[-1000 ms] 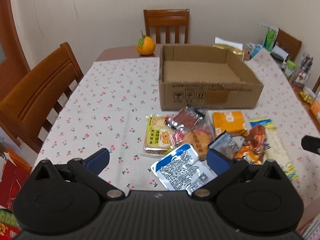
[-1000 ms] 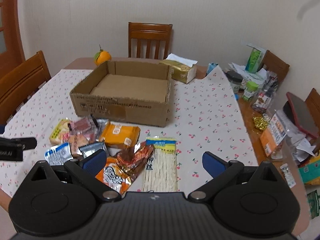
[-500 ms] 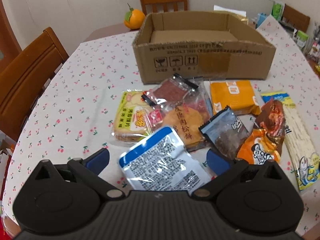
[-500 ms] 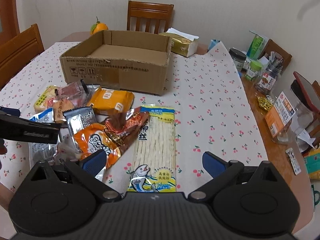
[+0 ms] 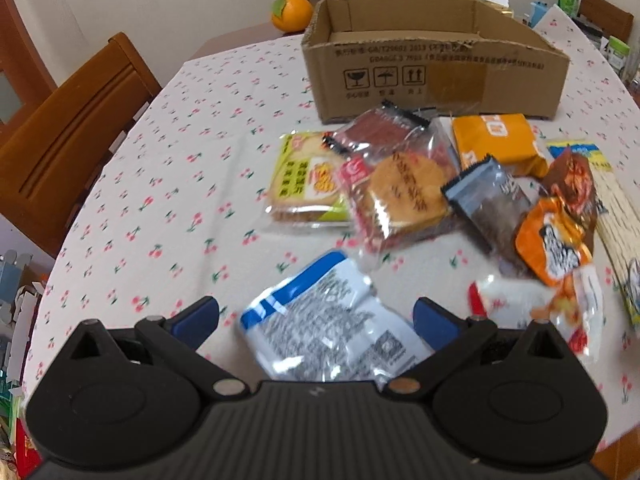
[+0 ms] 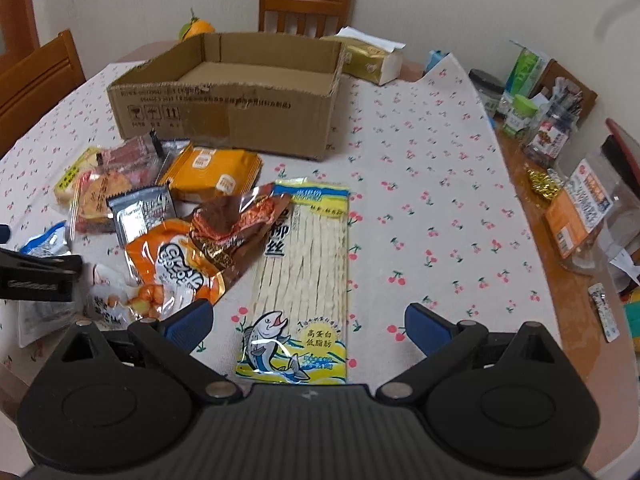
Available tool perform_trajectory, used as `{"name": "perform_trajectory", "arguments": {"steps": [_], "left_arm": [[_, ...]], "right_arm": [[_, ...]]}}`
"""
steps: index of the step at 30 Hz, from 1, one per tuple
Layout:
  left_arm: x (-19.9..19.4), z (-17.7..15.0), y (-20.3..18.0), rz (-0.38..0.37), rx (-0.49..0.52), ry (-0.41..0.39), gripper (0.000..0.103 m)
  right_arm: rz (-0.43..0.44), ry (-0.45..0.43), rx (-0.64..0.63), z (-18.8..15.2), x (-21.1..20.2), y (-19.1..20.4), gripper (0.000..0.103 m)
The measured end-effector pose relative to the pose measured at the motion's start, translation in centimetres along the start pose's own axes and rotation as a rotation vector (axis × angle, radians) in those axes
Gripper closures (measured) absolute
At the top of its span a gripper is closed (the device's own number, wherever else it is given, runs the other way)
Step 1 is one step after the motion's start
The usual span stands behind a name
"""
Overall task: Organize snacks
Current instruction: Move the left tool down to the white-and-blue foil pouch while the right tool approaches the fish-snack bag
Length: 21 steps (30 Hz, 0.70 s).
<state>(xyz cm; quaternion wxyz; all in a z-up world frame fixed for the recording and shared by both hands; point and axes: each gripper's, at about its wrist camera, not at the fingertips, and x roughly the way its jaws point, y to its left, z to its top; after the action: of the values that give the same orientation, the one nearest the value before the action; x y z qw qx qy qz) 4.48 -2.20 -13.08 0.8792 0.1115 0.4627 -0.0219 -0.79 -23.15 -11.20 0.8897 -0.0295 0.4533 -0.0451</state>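
Observation:
A pile of snack packets lies on the cherry-print tablecloth in front of an empty cardboard box [image 5: 436, 76] [image 6: 228, 112]. My left gripper [image 5: 316, 320] is open, its fingers on either side of a blue-and-white packet [image 5: 332, 324] that lies on the cloth. My right gripper [image 6: 306, 326] is open, low over the near end of a long yellow fish-strip packet [image 6: 304, 272]. Beside these lie an orange packet [image 6: 212, 170], a round-cracker packet [image 5: 404, 196] and a grey packet [image 5: 492, 204]. The left gripper also shows in the right wrist view [image 6: 36, 276].
An orange fruit [image 5: 291, 12] and wooden chairs [image 5: 68, 136] stand behind and left of the table. A tissue box [image 6: 372, 60] sits behind the box. Jars, bottles and packets [image 6: 560, 140] crowd the table's right edge.
Both grippers have moved forward and down toward the snack pile. The blue-and-white packet now lies between my left fingers, and the fish-strip packet is under my right gripper.

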Motion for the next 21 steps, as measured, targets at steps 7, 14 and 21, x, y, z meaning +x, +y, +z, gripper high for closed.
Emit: {"name": "perform_trajectory", "arguments": {"steps": [7, 14, 21], "left_arm": [[-1.3, -0.9, 0.7, -0.037, -0.026, -0.006, 0.001], [0.3, -0.2, 0.8, -0.073, -0.165, 0.022, 0.001], [1.1, -0.5, 0.7, -0.060, -0.184, 0.044, 0.000]], "right_arm": [[0.039, 0.026, -0.003, -0.6, 2.0, -0.1, 0.000], [0.054, 0.026, 0.013, -0.5, 2.7, 0.0, 0.000], [0.043, 0.041, -0.010, -0.6, 3.3, 0.1, 0.000]]}}
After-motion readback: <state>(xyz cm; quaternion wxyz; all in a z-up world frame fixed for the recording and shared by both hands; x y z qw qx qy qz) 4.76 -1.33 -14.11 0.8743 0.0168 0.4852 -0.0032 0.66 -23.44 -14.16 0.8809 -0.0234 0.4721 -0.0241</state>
